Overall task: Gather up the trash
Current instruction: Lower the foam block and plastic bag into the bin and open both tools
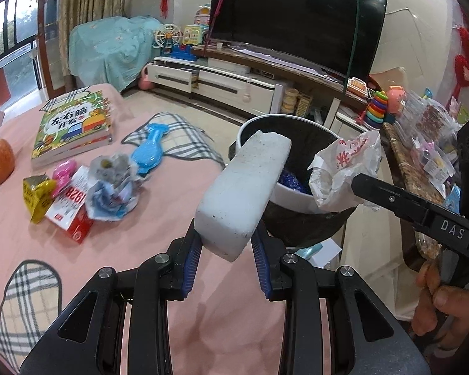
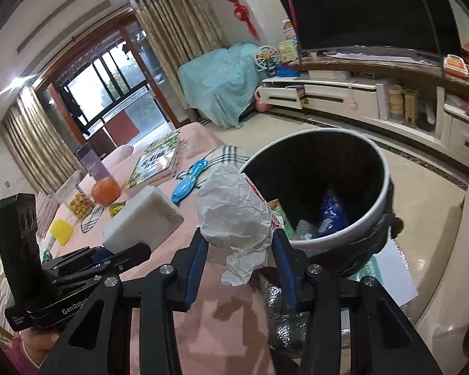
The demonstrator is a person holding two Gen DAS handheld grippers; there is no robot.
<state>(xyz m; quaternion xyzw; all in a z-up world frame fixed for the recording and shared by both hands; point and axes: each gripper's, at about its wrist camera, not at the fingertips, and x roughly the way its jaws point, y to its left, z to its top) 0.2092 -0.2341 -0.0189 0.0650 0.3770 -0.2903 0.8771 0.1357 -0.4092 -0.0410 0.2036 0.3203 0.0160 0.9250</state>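
left claw (image 1: pixel 226 243) clamps the foam block (image 1: pixel 244 193), right claw (image 2: pixel 239 250) pinches a crumpled bag (image 2: pixel 234 209), both at the bin (image 2: pixel 381 168) rim. i'd push past the rim before letting go.

left gripper (image 1: pixel 226 250): black frame, blue ribbed pads, silver screws
right gripper (image 2: pixel 239 251): same build, "DAS" label
right hand (image 1: pixel 444 297): bare skin

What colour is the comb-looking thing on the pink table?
Bright blue comb, clearest in the left wrist view.
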